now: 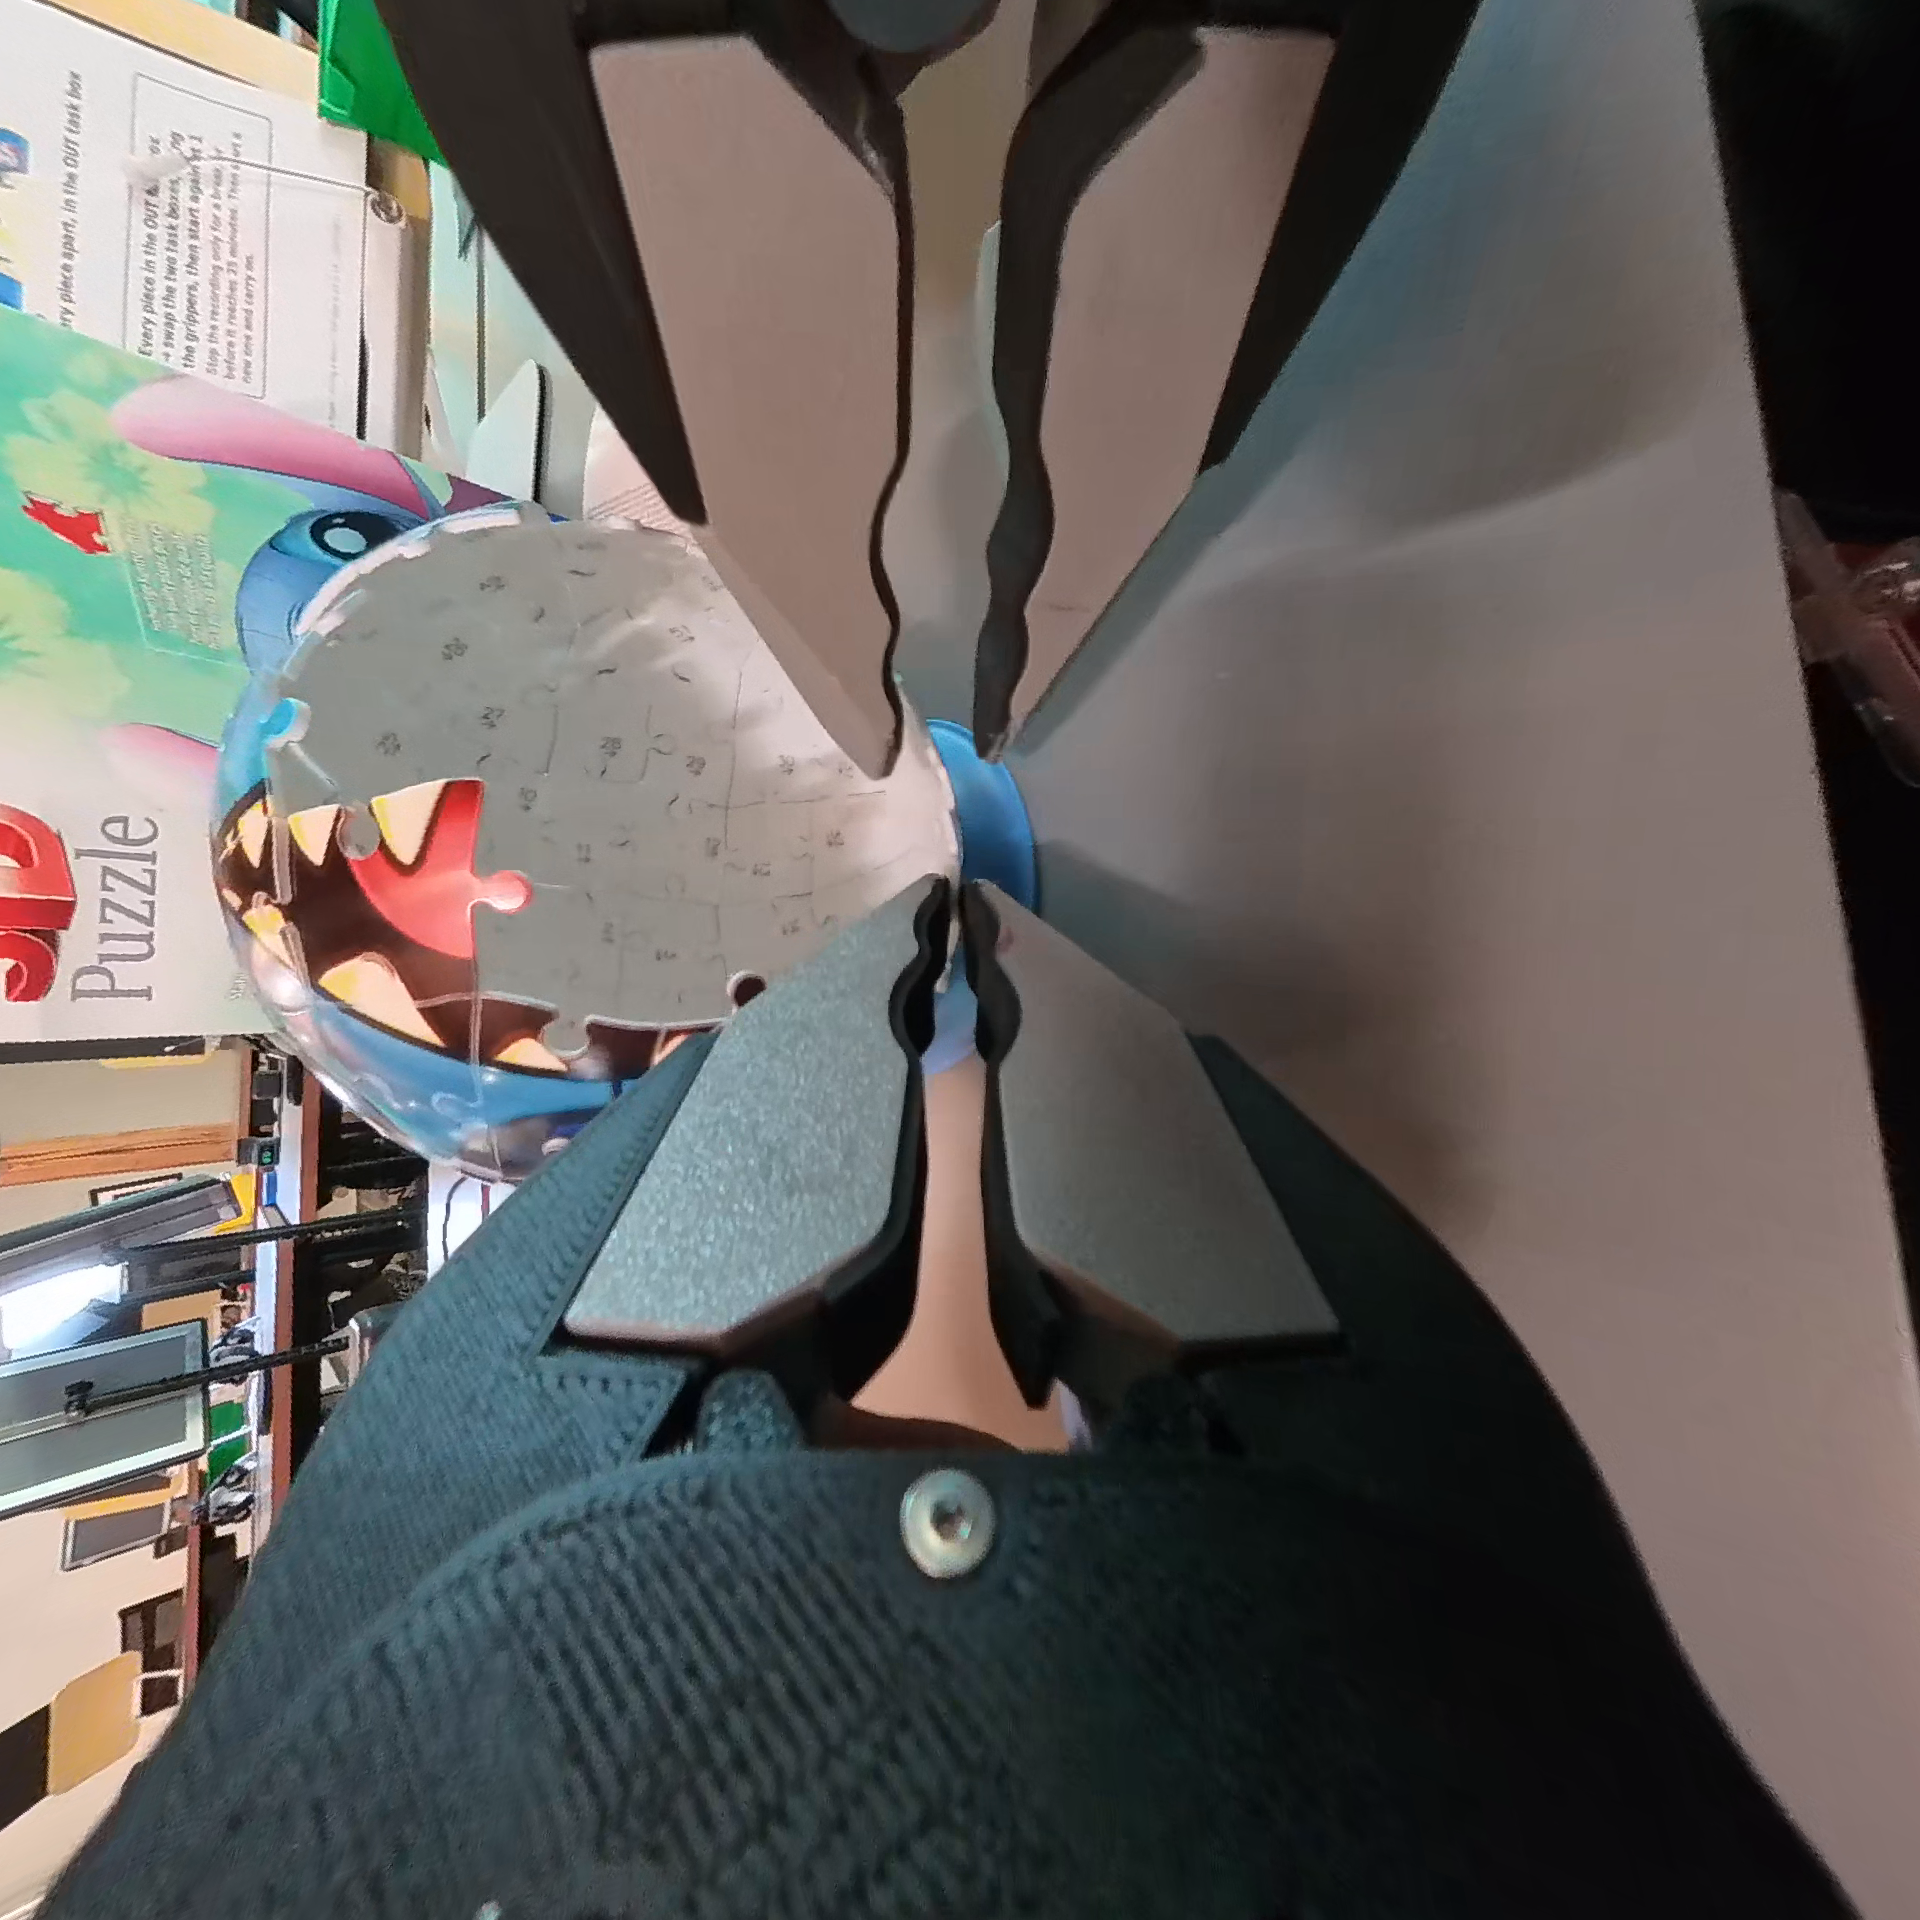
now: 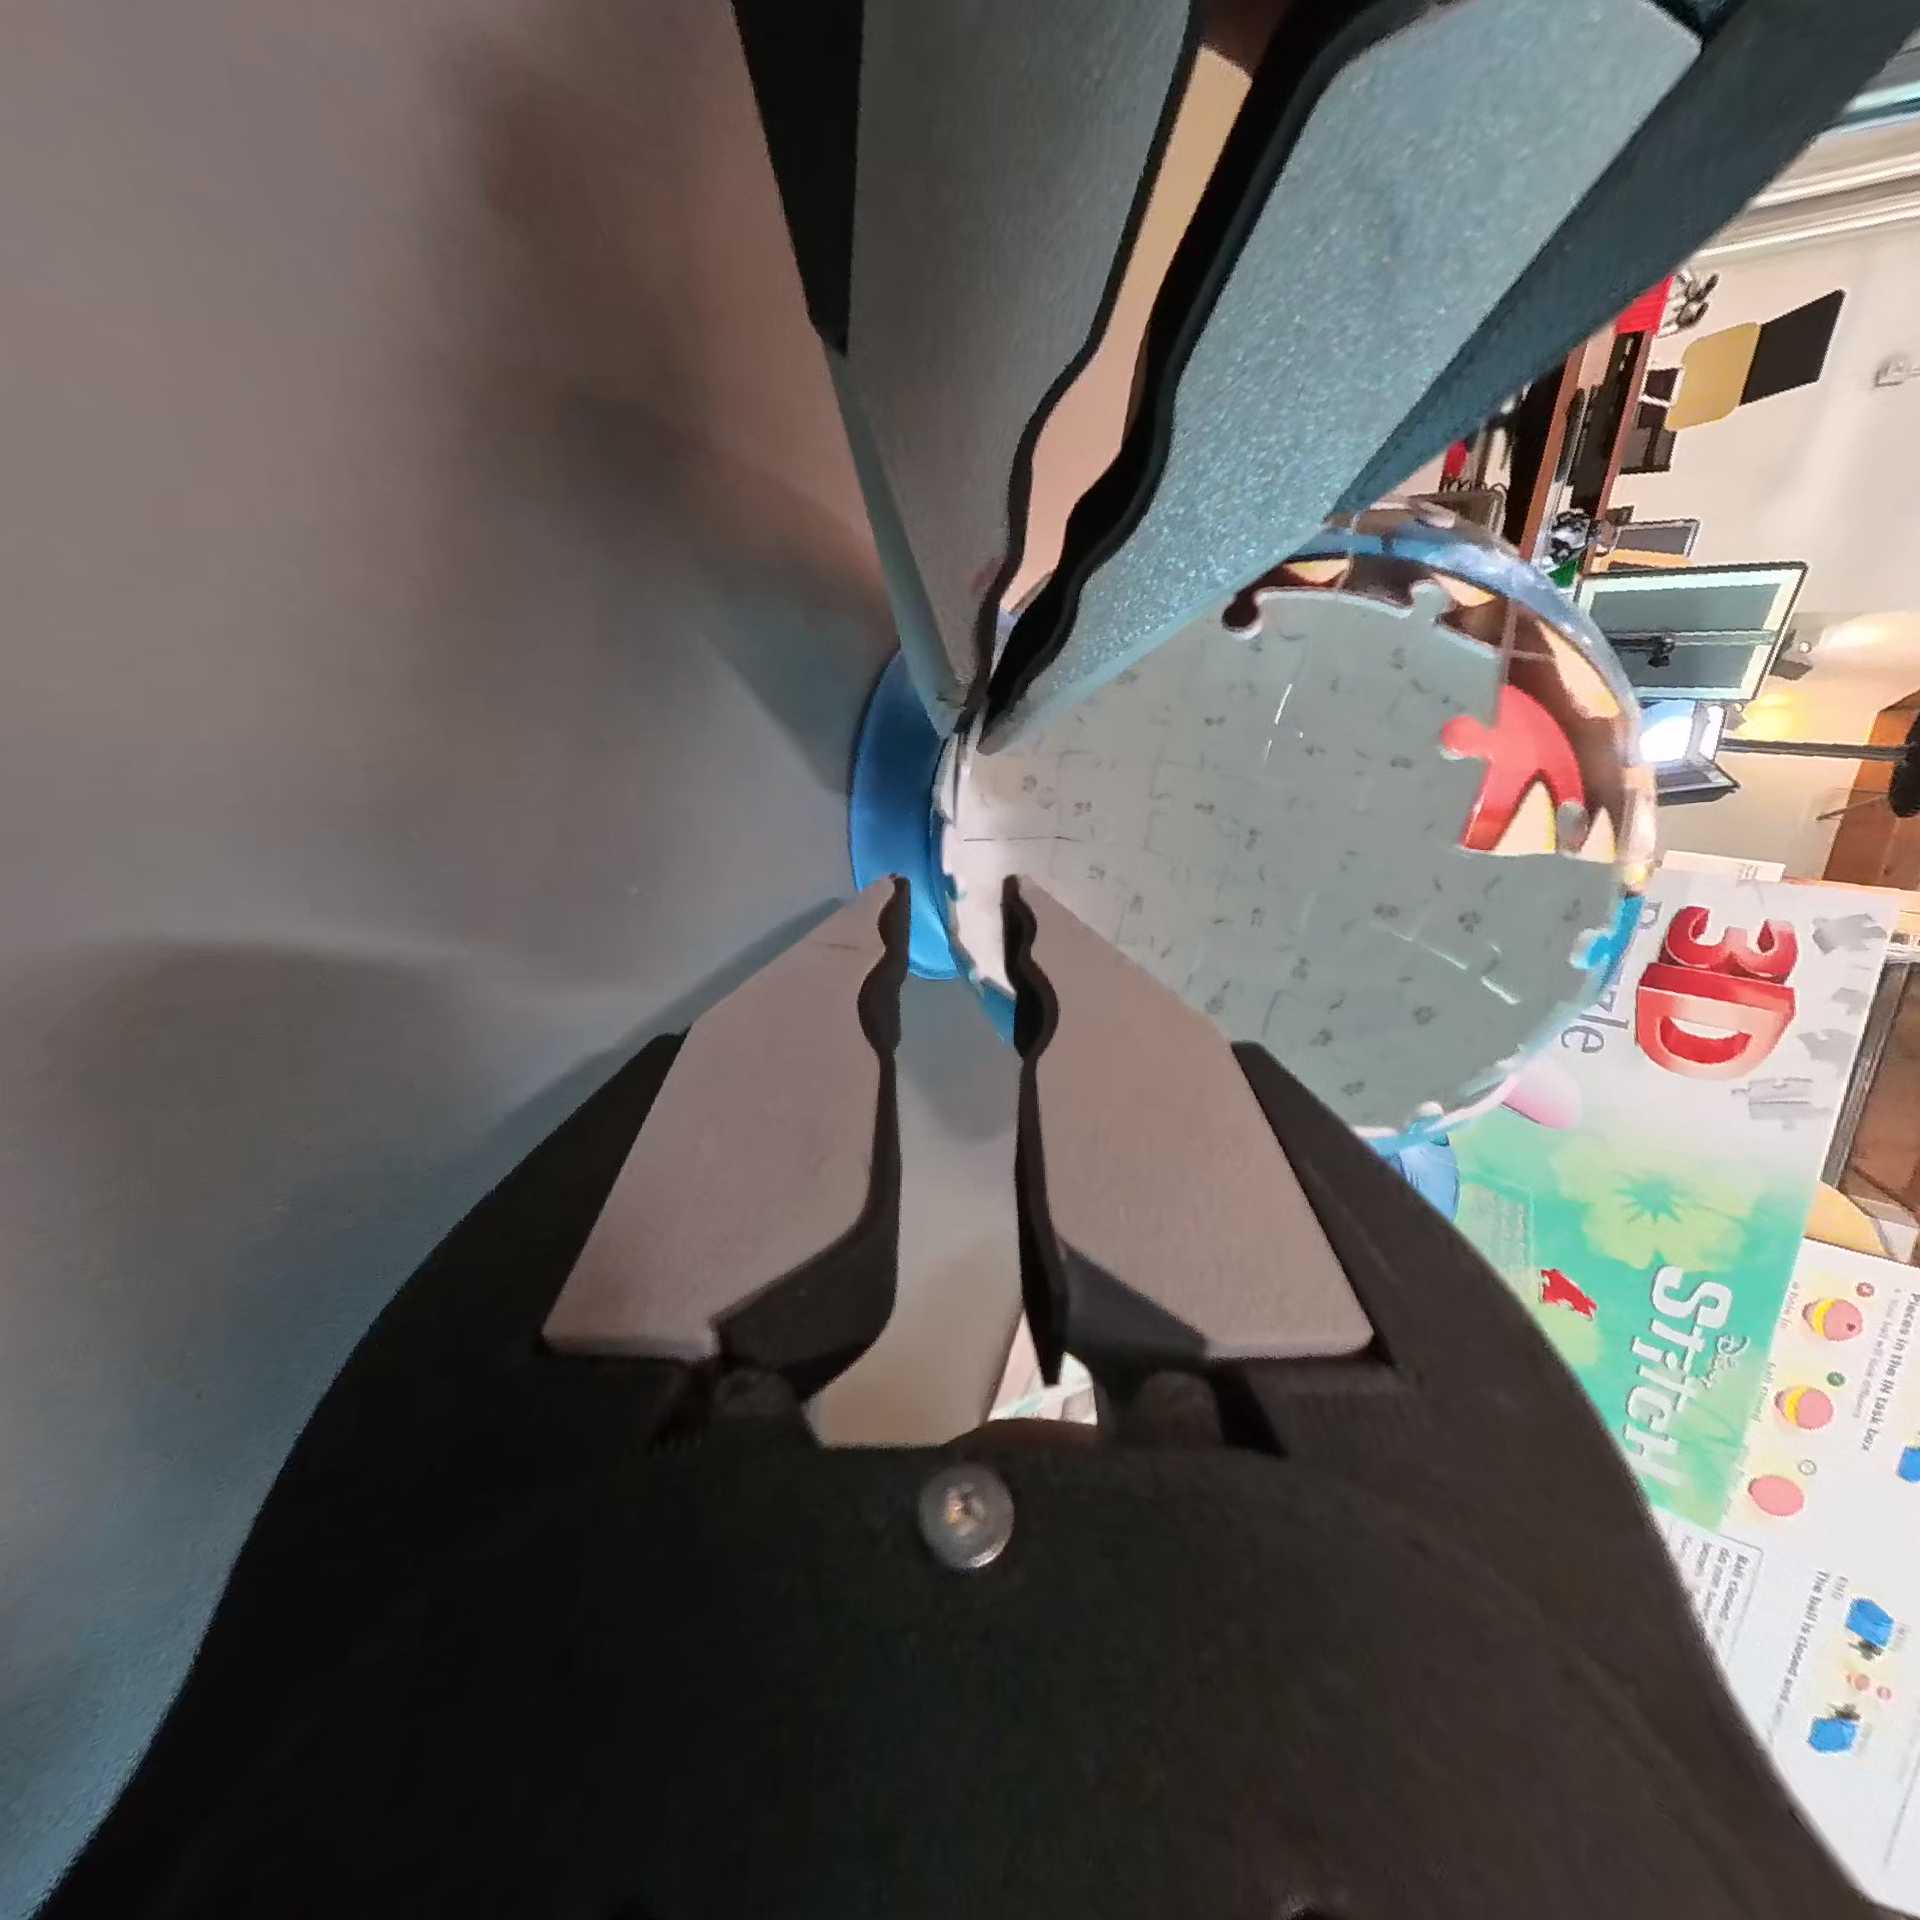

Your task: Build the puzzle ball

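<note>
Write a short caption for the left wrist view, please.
Both grippers meet at the half-built ball's blue base.

A pale grey matte surface (image 1: 1455, 831) fills one side of both views. Behind it stand monitors on black arms (image 2: 1683, 634) and a white printed instruction sheet (image 1: 197, 208).

place: lab/workshop | evidence: monitors (image 2: 1688, 634), wall shelving (image 1: 281, 1226), printed task sheet (image 1: 197, 208)

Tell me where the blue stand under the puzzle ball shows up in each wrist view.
Left wrist view: blue stand at centre, right of the puzzle ball, between both grippers' tips.
Right wrist view: blue stand at centre, left of the ball.
Shared landmark: the colourful puzzle box behind the ball.
</note>
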The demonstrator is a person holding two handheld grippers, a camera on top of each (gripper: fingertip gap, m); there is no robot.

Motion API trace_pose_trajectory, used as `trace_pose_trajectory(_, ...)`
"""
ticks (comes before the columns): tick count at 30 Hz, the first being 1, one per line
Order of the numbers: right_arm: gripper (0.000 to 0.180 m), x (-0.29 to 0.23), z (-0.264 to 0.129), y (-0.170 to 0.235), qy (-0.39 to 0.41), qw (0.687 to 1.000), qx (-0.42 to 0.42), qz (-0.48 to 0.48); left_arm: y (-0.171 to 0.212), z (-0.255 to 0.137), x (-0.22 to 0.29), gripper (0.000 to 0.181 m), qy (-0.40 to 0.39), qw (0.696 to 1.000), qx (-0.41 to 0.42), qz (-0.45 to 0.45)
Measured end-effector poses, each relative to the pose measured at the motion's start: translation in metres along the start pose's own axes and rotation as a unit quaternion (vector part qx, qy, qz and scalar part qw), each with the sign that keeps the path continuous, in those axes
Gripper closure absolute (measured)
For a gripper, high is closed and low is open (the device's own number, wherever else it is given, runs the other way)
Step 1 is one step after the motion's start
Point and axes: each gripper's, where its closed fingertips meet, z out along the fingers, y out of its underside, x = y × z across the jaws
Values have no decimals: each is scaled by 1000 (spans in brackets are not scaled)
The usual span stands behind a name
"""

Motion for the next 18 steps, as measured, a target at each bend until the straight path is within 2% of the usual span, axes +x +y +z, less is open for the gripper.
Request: trace_pose_trajectory(18, 162, -2, 11, -1, -21, 999, 35, 11, 1, 3, 0, 181, 24, 1000, -20, 3)
